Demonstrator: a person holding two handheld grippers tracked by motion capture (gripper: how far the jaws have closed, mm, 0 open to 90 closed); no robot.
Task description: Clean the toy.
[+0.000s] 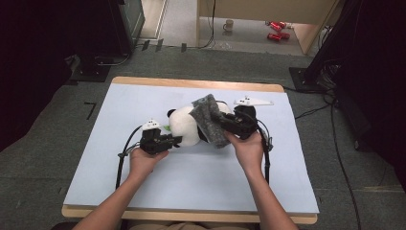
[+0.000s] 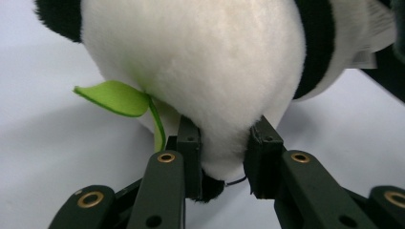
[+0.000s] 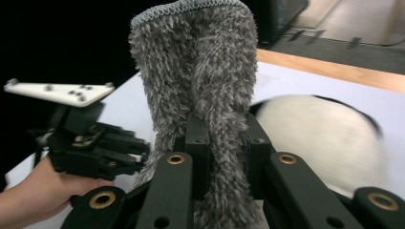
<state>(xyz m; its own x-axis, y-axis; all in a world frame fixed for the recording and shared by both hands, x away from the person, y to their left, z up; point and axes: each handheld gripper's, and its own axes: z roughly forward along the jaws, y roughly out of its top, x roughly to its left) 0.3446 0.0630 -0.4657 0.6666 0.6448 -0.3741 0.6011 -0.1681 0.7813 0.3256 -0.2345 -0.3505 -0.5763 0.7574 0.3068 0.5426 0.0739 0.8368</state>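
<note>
A black-and-white panda plush (image 1: 184,125) lies on the table's light blue mat (image 1: 143,187), near the middle. My left gripper (image 1: 178,140) comes at it from the left. In the left gripper view the jaws (image 2: 223,162) press into the panda's white fur (image 2: 200,62) from both sides, beside a green felt leaf (image 2: 114,97). My right gripper (image 1: 221,125) is shut on a grey shaggy cloth (image 1: 209,119) and holds it up against the panda's right side. In the right gripper view the cloth (image 3: 200,62) stands upright between the jaws (image 3: 224,143), with the panda (image 3: 315,138) blurred behind.
The mat covers a wooden table whose far edge (image 1: 191,82) shows. Beyond it on the floor are a mug (image 1: 229,25) and red cans (image 1: 276,29). Cables (image 1: 335,143) run along the floor on the right. Dark equipment (image 1: 100,28) stands at the back left.
</note>
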